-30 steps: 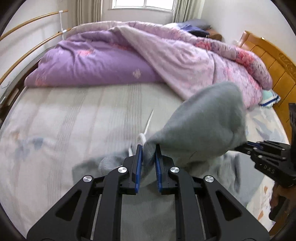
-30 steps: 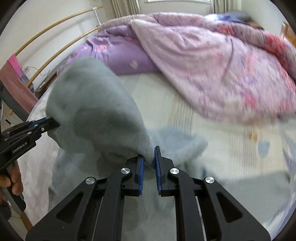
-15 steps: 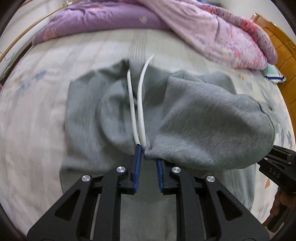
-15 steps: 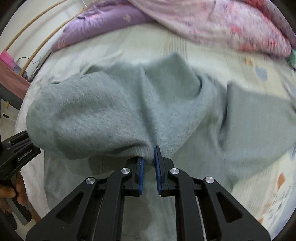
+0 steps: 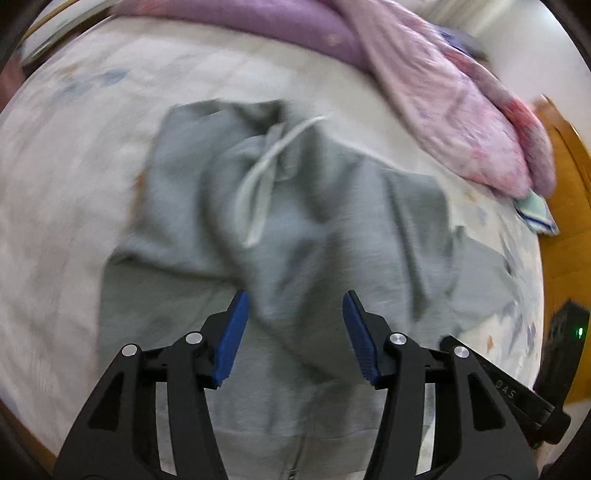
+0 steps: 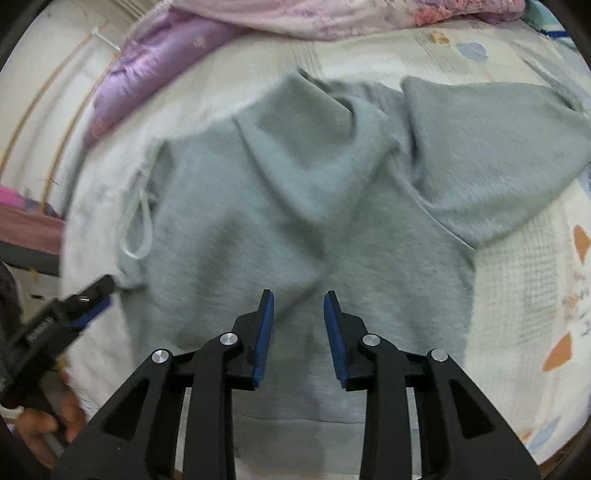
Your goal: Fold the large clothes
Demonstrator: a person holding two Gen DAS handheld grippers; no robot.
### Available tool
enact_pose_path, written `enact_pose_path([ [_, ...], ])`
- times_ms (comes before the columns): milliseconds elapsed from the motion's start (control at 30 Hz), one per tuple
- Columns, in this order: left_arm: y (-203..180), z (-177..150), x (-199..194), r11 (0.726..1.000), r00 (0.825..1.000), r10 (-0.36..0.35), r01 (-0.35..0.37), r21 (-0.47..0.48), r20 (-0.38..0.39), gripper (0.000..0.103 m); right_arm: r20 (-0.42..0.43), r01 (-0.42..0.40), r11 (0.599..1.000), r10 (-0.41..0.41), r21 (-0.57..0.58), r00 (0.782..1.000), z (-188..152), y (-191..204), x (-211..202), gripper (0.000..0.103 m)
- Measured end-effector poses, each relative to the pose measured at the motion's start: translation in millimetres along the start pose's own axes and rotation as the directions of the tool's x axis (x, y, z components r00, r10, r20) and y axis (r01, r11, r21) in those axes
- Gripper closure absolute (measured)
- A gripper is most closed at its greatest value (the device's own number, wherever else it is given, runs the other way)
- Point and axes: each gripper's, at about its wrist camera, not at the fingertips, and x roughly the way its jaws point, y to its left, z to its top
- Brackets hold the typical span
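- The grey hoodie [image 5: 295,236] is being released onto the bed [image 5: 66,177]: its upper part is now lying doubled over the lower part, with the white drawstring [image 5: 258,184] looped across the top.
- The jaws of the left gripper [image 5: 295,332] are being opened; grey fabric is lying between the blue pads, but it is not being pressed by them.
- The jaws of the right gripper [image 6: 298,332] are also being opened, less widely, with the cloth under the gap and no longer being pinched.
- A second earlier, both grippers were clamped on the garment and it was being carried in the air as a bulging fold; half a second earlier it was being lowered with the jaws still shut.
- The purple quilt [image 5: 295,22] and pink floral quilt [image 5: 461,110] were filling much of the earlier views; they are now being seen only along the top edge, since both grippers are being pointed more steeply down at the mattress.
- This fold is judged as being completed; the sleeve [image 6: 491,147] spread to the right in the right wrist view is probably still waiting to be folded in.
- The left view is being blurred by motion, so fine creases cannot be told.
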Motion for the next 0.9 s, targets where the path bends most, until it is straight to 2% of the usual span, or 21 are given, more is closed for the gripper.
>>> enact_pose_path([
  [67, -17, 3, 6, 0.999, 1.000, -0.011, 0.011, 0.041, -0.004, 0.049, -0.007, -0.039, 0.999, 0.039, 0.018, 0.999, 8, 4, 7, 0.075],
  [167, -37, 3, 35, 0.987, 0.994, 0.090, -0.080, 0.141, -0.064, 0.049, -0.045, -0.065, 0.997, 0.066, 0.034, 0.997, 15, 9, 34, 0.083],
  [200, -40, 0, 49, 0.976, 0.985, 0.145, -0.126, 0.176, -0.095, 0.049, -0.071, -0.044, 0.998, 0.046, 0.038, 0.996, 15, 9, 43, 0.088],
  [233, -39, -7, 70, 0.960, 0.967, 0.214, -0.182, 0.212, -0.138, 0.050, -0.125, -0.010, 0.999, 0.015, 0.044, 0.992, 13, 4, 59, 0.089],
  [300, -28, -20, 95, 0.958, 0.945, 0.245, -0.202, 0.201, -0.218, 0.049, -0.187, 0.046, 0.999, -0.039, 0.029, 0.982, 6, -3, 84, 0.096],
  [333, -24, -23, 100, 0.961, 0.942, 0.245, -0.204, 0.189, -0.230, 0.048, -0.188, 0.049, 0.999, -0.044, 0.023, 0.981, 4, -5, 89, 0.098],
  [467, -22, -25, 106, 0.959, 0.942, 0.247, -0.205, 0.193, -0.227, 0.047, -0.193, 0.041, 0.999, -0.036, 0.026, 0.981, 8, -7, 88, 0.100],
  [533, -22, -23, 104, 0.965, 0.942, 0.235, -0.197, 0.172, -0.238, 0.046, -0.193, 0.002, 0.999, 0.008, 0.053, 0.981, 13, -11, 82, 0.095],
  [600, -21, -16, 96, 0.973, 0.946, 0.216, -0.188, 0.130, -0.243, 0.046, -0.147, -0.061, 0.993, 0.075, 0.100, 0.986, 22, -23, 61, 0.093],
  [667, -22, -10, 80, 0.979, 0.957, 0.199, -0.183, 0.093, -0.213, 0.046, -0.092, -0.082, 0.990, 0.093, 0.118, 0.991, 31, -37, 40, 0.088],
  [700, -25, -6, 72, 0.979, 0.961, 0.198, -0.185, 0.084, -0.190, 0.046, -0.050, -0.090, 0.987, 0.097, 0.135, 0.994, 38, -52, 23, 0.082],
  [733, -30, -3, 64, 0.980, 0.966, 0.195, -0.184, 0.077, -0.168, 0.046, -0.025, -0.082, 0.986, 0.087, 0.147, 0.996, 44, -64, 12, 0.076],
  [867, -61, 9, 52, 0.986, 0.981, 0.159, -0.153, 0.063, -0.115, 0.044, 0.065, -0.032, 0.971, 0.017, 0.237, 0.998, 63, -131, -30, 0.075],
  [900, -74, 11, 53, 0.988, 0.984, 0.138, -0.130, 0.078, -0.112, 0.041, 0.080, -0.018, 0.963, -0.004, 0.268, 0.997, 67, -152, -38, 0.075],
])
